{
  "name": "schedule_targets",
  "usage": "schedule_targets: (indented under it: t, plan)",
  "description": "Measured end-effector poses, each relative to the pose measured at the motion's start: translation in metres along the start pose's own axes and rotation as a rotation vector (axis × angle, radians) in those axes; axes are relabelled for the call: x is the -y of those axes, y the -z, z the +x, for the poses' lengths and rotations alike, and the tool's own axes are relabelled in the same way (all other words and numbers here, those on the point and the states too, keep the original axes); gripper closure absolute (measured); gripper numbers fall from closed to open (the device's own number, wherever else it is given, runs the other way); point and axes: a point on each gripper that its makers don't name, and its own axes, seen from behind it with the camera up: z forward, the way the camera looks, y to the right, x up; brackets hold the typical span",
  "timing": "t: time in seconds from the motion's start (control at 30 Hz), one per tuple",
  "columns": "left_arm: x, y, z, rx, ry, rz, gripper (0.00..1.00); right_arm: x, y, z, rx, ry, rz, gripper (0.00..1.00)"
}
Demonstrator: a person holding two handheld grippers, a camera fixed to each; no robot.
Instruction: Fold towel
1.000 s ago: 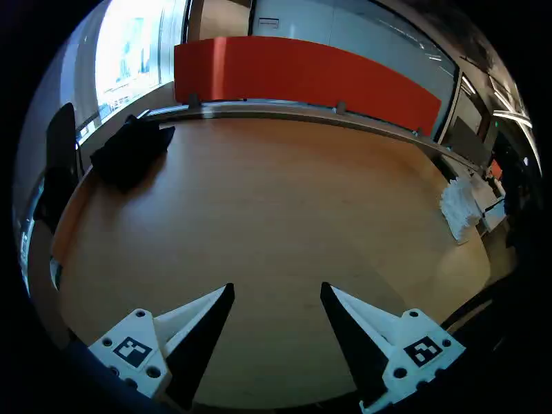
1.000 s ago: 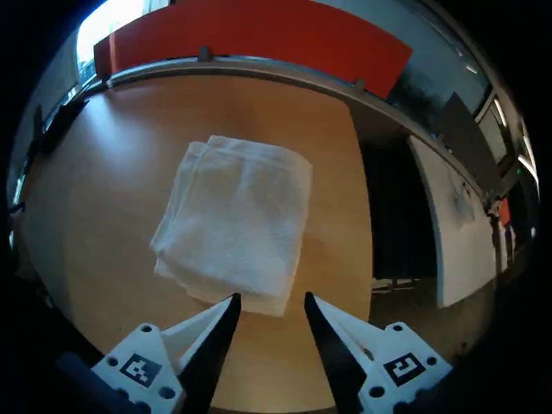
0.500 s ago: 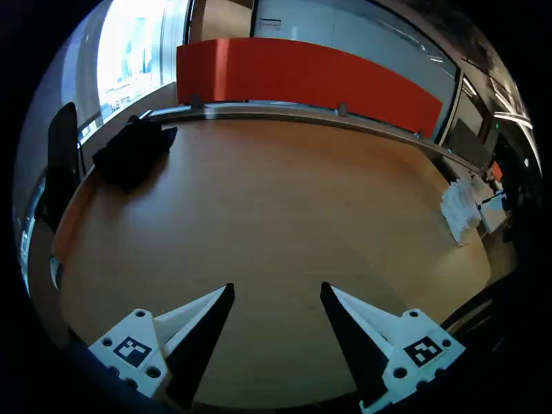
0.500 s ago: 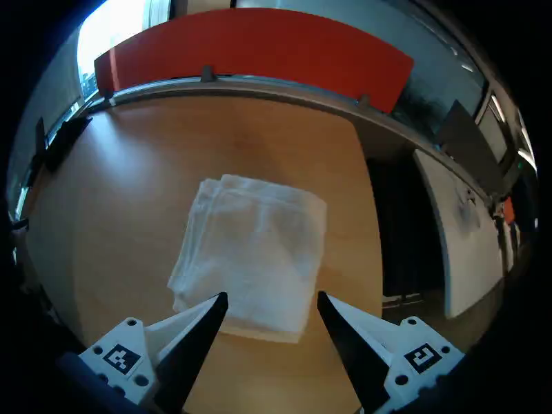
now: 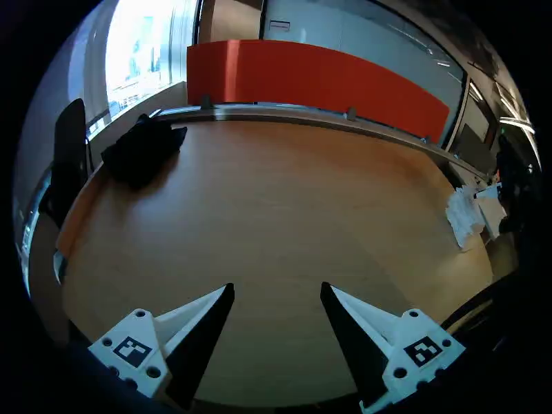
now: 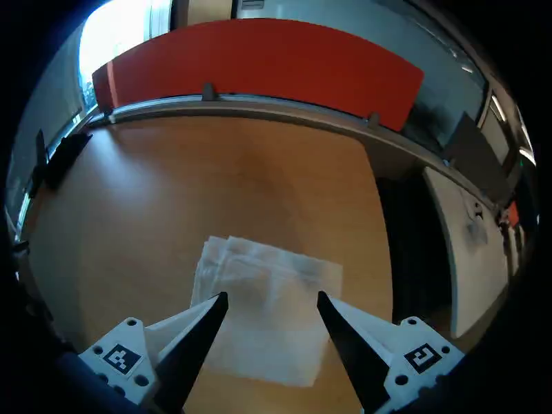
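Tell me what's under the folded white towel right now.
The folded white cloth towel lies flat on the light-brown wooden table. Only tabletop shows around its edges; its layers cover whatever lies directly beneath.

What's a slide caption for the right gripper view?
Right gripper, jaws open, above a folded white towel on a wooden table; orange partition behind.

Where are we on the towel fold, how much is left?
Done: the towel lies on the table as a compact, layered rectangle. In hand: nothing; the right gripper is open over it, the left gripper open over bare wood. Left: likely nothing, unless another fold is wanted.
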Motion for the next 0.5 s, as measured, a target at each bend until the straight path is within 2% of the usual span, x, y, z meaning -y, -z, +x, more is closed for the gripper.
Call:
schedule_targets:
  t: [0.2, 0.5]
  plan:
    - [0.005, 0.002, -0.002, 0.003, 0.008, 0.018, 0.07, 0.001, -0.013, 0.010, -0.005, -0.013, 0.007, 0.00]
    - [0.010, 0.006, -0.003, 0.009, 0.013, 0.042, 0.07, 0.000, -0.040, -0.001, 0.027, -0.040, 0.008, 0.00]
